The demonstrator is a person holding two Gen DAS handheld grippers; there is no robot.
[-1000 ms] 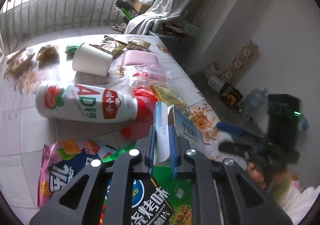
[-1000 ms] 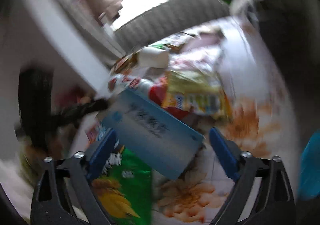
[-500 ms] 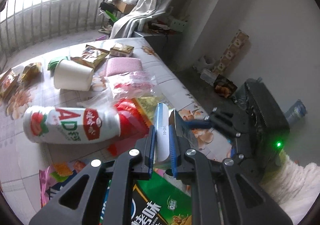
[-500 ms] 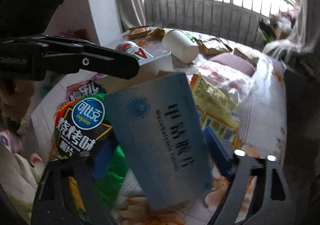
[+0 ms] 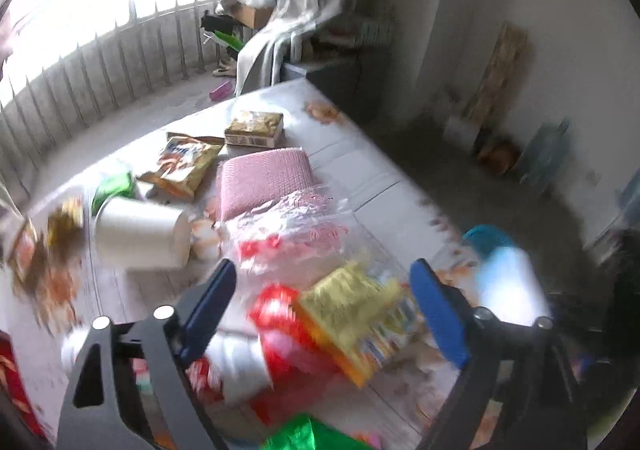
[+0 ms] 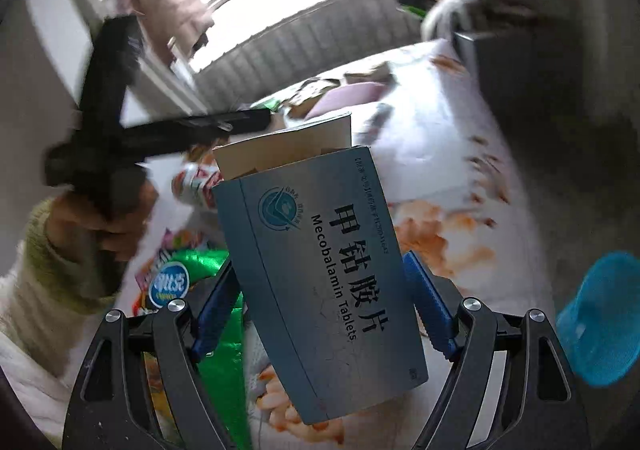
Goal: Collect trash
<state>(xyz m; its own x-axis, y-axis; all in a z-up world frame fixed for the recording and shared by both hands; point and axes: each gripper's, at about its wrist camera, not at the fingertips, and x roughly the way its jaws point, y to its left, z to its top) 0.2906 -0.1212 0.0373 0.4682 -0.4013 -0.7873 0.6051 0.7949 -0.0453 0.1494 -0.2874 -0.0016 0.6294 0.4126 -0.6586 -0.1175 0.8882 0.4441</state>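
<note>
**Tablet box clamped in the right gripper, left gripper spread wide**

While much of the left wrist view is smeared by motion blur, the left gripper [image 5: 320, 306] is seen with its blue-padded fingers [image 5: 210, 308] spread far apart and nothing held between them. At the far left of the floral table [image 5: 352, 170] only brown, blurred wrappers can be made out. Further right a white paper cup [image 5: 140, 234] lies on its side, with a snack bag [image 5: 184, 166] and a small gold box [image 5: 254, 128] behind it. Next come a pink pouch [image 5: 264, 178] and crinkled clear plastic [image 5: 296, 226], then a yellow packet [image 5: 352, 310] lying between the fingers (its print is unreadable). A green bag [image 5: 304, 436] is cut off by the lower edge. At the right a blue-and-white shape [image 5: 504, 274] is too blurred to be identified.

In the right wrist view, the person's left hand [image 6: 100, 222] is seen at the left, wrapped around the other tool's dark handle. The right gripper [image 6: 320, 314] is closed on a blue medicine box [image 6: 324, 282], lifted clear of the table and tilted; its lower end is hidden behind nothing, but its top flap stands open. A blue bin [image 6: 600, 322] is cut off at the right.
</note>
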